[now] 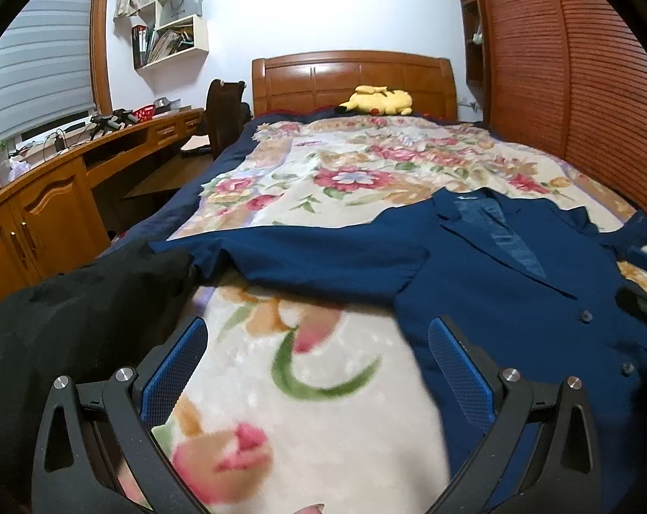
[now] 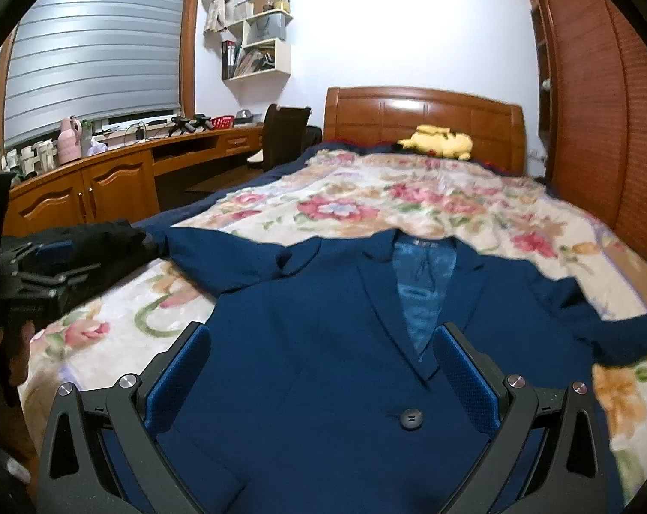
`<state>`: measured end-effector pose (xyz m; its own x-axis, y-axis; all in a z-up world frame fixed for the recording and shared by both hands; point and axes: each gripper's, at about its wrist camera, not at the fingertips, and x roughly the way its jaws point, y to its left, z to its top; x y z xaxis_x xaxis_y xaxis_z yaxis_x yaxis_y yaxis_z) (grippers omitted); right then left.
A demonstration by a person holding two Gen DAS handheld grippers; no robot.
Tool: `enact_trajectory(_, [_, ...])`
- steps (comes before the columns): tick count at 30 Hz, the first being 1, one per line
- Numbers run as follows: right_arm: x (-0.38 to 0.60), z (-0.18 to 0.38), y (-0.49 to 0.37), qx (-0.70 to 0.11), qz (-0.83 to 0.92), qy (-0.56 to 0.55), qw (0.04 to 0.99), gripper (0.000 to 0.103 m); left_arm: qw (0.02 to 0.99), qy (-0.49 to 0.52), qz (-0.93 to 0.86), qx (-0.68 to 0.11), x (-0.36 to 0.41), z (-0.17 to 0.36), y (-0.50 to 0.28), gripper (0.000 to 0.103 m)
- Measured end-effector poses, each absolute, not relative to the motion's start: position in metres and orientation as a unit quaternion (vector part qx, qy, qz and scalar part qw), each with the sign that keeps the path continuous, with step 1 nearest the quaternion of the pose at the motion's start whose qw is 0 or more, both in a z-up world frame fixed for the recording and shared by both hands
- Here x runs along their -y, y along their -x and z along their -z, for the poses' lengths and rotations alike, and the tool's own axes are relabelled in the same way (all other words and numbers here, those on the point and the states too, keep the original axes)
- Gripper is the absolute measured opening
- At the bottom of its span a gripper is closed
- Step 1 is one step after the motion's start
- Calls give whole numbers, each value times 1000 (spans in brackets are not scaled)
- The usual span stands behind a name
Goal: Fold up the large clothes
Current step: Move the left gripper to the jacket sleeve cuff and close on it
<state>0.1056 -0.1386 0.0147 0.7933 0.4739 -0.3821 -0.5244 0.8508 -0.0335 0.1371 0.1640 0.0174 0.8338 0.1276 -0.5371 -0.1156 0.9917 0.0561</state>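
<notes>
Trouble is most likely to come from the jacket (image 2: pixel 315 342) itself. It lies face up and buttoned across the lower middle of the right wrist view, collar toward the headboard (image 2: pixel 422 115), one sleeve (image 1: pixel 289 252) stretched toward the left of the frame, the other bunched at the right edge. It looks like stiff, structured cloth over a plush blanket (image 1: pixel 280 368), so a pinch taken too deep could catch the blanket along with the sleeve and drag both. A pinch taken too shallow could slip off the smooth fabric, letting the sleeve drop back crooked. The bunched far sleeve may also fold unevenly if it is not flattened first.

Both tools are spread wide and hold nothing. The left gripper (image 1: pixel 315 351) hovers over bare blanket at the lower centre of its view, just beside the jacket's side edge and below the stretched sleeve. The right gripper (image 2: pixel 323 360) hangs over the chest, its blue pads either side of the lapels, a button (image 2: pixel 410 419) between them. No fold shows yet.

The floral blanket covers a bed, with a dark garment (image 1: pixel 79 312) heaped at the left edge near the sleeve cuff. A yellow plush toy (image 2: pixel 439 141) sits by the wooden headboard. A wooden desk (image 2: pixel 122 180) runs under a blinded window (image 2: pixel 96 47) at upper left, wall shelves (image 2: pixel 259 38) hang above it, and slatted wardrobe doors (image 2: pixel 602 98) fill the right.
</notes>
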Motion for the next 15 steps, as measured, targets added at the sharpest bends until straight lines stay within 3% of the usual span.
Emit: enact_trajectory(15, [132, -17, -142, -228, -281, 71, 930, 103, 946, -7, -86, -313, -199, -6, -219, 103])
